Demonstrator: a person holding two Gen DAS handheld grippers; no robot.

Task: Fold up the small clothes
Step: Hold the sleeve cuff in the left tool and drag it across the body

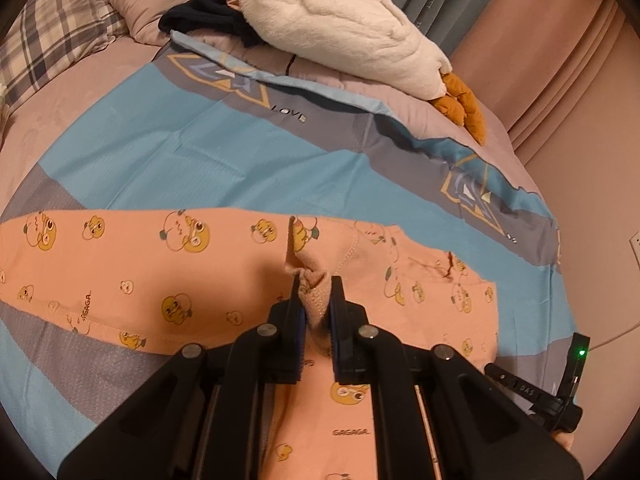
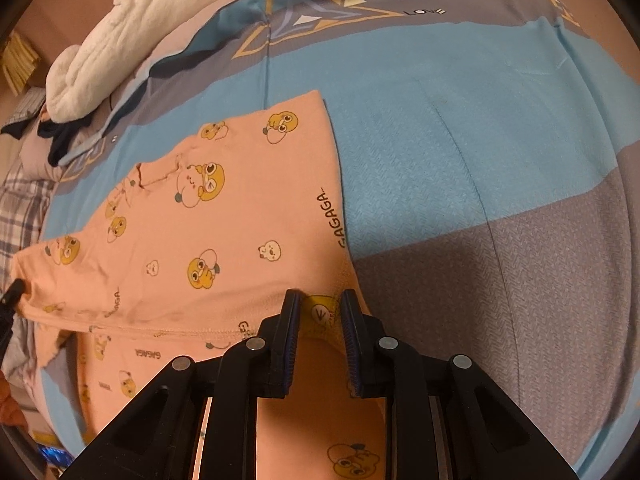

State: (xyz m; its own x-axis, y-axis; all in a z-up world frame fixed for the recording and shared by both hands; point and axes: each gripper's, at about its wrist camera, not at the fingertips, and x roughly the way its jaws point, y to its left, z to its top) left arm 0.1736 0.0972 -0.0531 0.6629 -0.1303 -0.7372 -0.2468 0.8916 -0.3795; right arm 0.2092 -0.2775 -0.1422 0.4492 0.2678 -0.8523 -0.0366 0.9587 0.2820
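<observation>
A small peach garment (image 1: 160, 272) printed with yellow cartoon ducks lies spread on the blue and grey bedsheet (image 1: 200, 152). My left gripper (image 1: 316, 284) is shut on a bunched fold of the garment's ribbed edge, lifted slightly off the cloth. In the right wrist view the same garment (image 2: 208, 216) lies flat with one part folded over. My right gripper (image 2: 320, 300) is closed on the garment's edge, with peach cloth and a yellow print between the fingers. The other gripper's tip (image 2: 12, 292) shows at the far left edge of that view.
A white plush goose (image 1: 344, 28) with orange feet lies at the far side of the bed, beside dark clothes (image 1: 208, 4). A plaid pillow (image 1: 52, 28) sits at the far left. Pink curtains (image 1: 560, 60) hang to the right. The right gripper's body (image 1: 560, 392) shows at lower right.
</observation>
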